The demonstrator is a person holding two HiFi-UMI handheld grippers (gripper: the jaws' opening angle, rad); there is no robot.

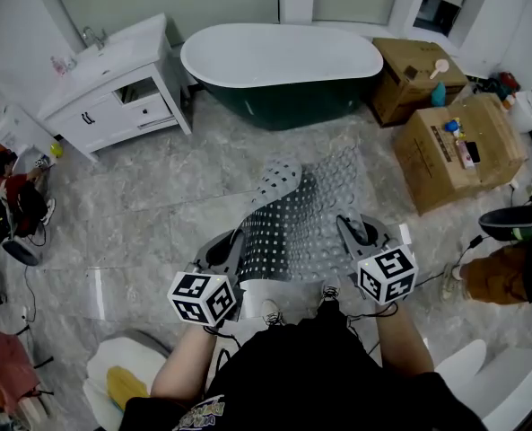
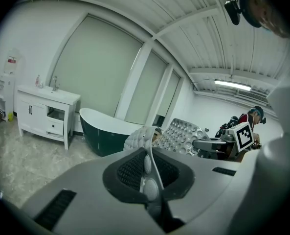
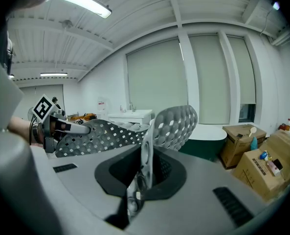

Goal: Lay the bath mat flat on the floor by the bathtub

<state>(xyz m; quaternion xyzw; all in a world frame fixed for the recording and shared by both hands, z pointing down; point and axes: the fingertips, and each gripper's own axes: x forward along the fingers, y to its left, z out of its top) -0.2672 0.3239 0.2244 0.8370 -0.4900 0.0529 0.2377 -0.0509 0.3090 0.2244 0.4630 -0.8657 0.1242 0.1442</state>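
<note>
Right: left gripper [image 1: 228, 251] and right gripper [image 1: 355, 232] are each clamped shut on a near corner of the bath mat [image 1: 306, 215]. It sags between and ahead of them, far end curled up. I'd hold both level, pull it taut, touch the far edge to the floor [image 1: 158, 196] short of the bathtub [image 1: 283, 72], then let go.

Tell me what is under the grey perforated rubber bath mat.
Only grey marbled floor tiles show around and faintly through the grey perforated rubber bath mat; anything lying directly beneath is covered.

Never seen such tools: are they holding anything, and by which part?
The bath mat: left gripper and right gripper each pinch its near edge, one at each side.
</note>
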